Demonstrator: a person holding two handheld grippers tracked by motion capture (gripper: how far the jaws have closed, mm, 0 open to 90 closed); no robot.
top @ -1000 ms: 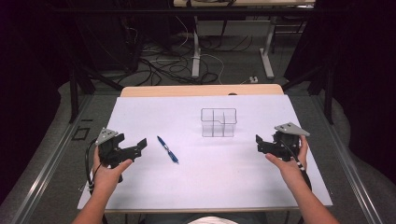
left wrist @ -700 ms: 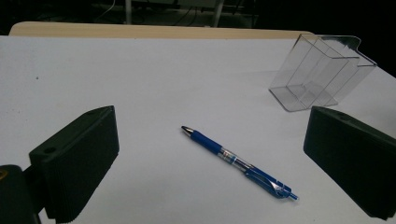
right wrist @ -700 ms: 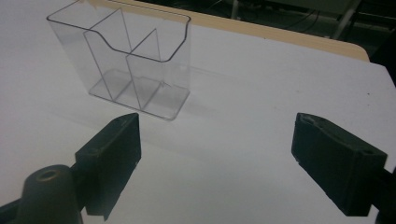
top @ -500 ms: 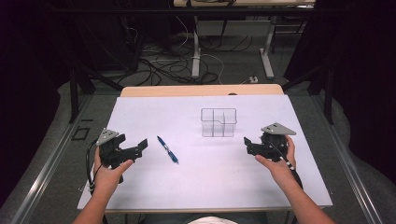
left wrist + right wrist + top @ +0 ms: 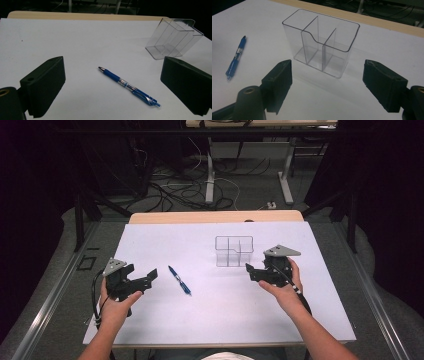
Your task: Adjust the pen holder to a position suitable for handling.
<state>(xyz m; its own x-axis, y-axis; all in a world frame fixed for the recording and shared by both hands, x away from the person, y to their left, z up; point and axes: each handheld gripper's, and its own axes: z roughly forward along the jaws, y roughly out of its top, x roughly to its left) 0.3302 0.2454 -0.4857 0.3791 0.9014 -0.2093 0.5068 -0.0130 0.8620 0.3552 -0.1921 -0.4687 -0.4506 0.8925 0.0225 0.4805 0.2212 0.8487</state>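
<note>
The right hand-held gripper has moved beside the clear organizer.

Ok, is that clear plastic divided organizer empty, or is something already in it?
Empty. The clear plastic divided organizer stands upright and all its compartments are see-through to the base; the blue ballpoint pen lies outside on the white table surface.

Clear glossy plastic organizer, matt white tbl cover.

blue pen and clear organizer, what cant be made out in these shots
- Blue click pen: any print on its barrel is too small to read in the left gripper view.
- Clear plastic divided organizer: its far corner is cut off by the right edge of the left gripper view.
- Right gripper: the holding hand covers its rear in the high view.
</note>
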